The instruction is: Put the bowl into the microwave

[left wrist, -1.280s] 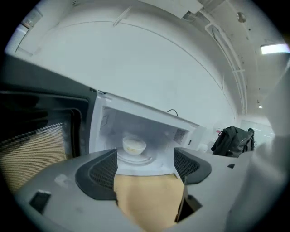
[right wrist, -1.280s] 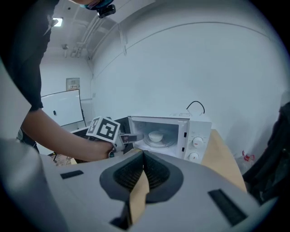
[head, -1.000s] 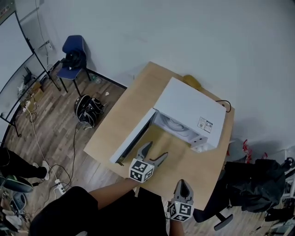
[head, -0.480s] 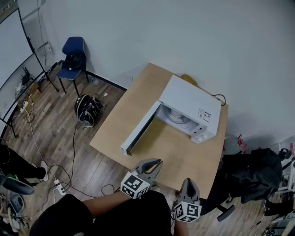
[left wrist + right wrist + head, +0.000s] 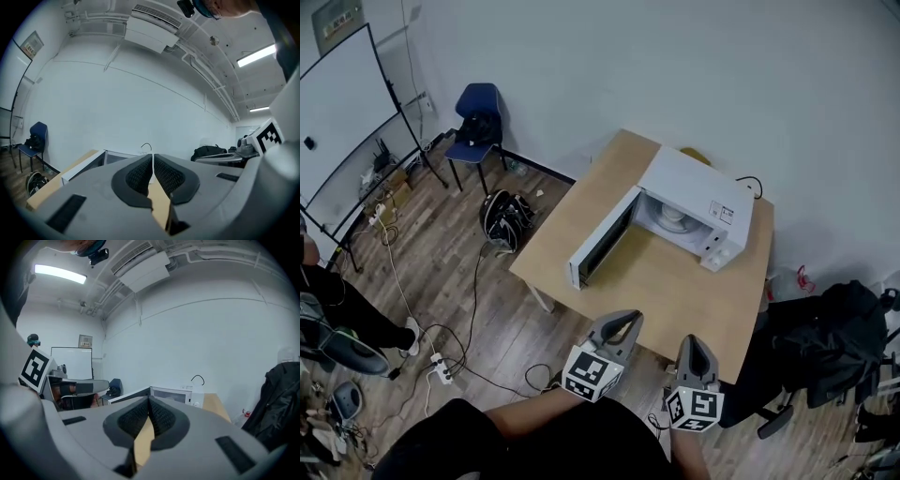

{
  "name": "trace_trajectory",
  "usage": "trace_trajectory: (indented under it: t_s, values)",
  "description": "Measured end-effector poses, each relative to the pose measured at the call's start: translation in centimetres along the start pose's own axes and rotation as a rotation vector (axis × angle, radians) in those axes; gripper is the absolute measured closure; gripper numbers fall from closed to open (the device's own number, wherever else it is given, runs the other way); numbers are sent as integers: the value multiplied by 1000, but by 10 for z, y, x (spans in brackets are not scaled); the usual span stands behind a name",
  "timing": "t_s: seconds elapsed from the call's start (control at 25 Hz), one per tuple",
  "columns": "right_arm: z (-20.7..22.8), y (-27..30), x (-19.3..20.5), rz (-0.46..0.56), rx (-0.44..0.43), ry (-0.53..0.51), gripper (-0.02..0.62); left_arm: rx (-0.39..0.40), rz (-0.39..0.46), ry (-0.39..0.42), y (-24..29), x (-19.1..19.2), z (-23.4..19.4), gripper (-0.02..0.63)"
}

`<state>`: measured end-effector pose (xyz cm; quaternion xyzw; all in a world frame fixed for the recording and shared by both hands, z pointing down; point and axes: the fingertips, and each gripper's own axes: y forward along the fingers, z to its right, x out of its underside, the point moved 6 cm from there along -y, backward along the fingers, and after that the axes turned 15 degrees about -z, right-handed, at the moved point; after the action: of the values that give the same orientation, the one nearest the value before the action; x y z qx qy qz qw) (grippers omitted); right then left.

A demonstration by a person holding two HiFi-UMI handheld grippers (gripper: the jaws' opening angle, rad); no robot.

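The white microwave stands on the wooden table with its door swung open to the left. A pale round shape sits inside the cavity; bowl or turntable, I cannot tell. My left gripper hangs off the table's near edge. Its jaws have just been closing and now meet with nothing between them. Beside it on the right, my right gripper is also shut and empty. Both point towards the microwave from a distance.
A blue chair and a whiteboard stand at the far left. A black bag and cables lie on the wooden floor. A dark office chair with a bag sits right of the table. A yellow object lies behind the microwave.
Both grippers have drawn back from over the table to beyond its near edge, and the microwave now lies farther off. The left jaws went from wide open to shut.
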<state>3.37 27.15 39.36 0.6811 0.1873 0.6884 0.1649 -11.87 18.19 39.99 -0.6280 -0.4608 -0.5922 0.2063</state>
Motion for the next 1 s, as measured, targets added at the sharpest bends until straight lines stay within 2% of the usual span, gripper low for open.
trace_trajectory:
  t_s: [0.2, 0.4, 0.56, 0.72, 1.0]
  values:
    - [-11, -55, 13, 29, -5, -18, 535, -29, 1, 41, -38, 14, 52, 586]
    - [-21, -107, 51, 26, -30, 25, 535, -92, -22, 79, -80, 48, 104, 584]
    - [-26, -135, 73, 18, -12, 48, 535, -60, -41, 87, -98, 66, 131, 586]
    - [-29, -164, 90, 31, 43, 67, 535, -41, -45, 127, -112, 77, 143, 584]
    - [-37, -187, 94, 27, 121, 34, 535, 9, -1, 172, -117, 66, 158, 584]
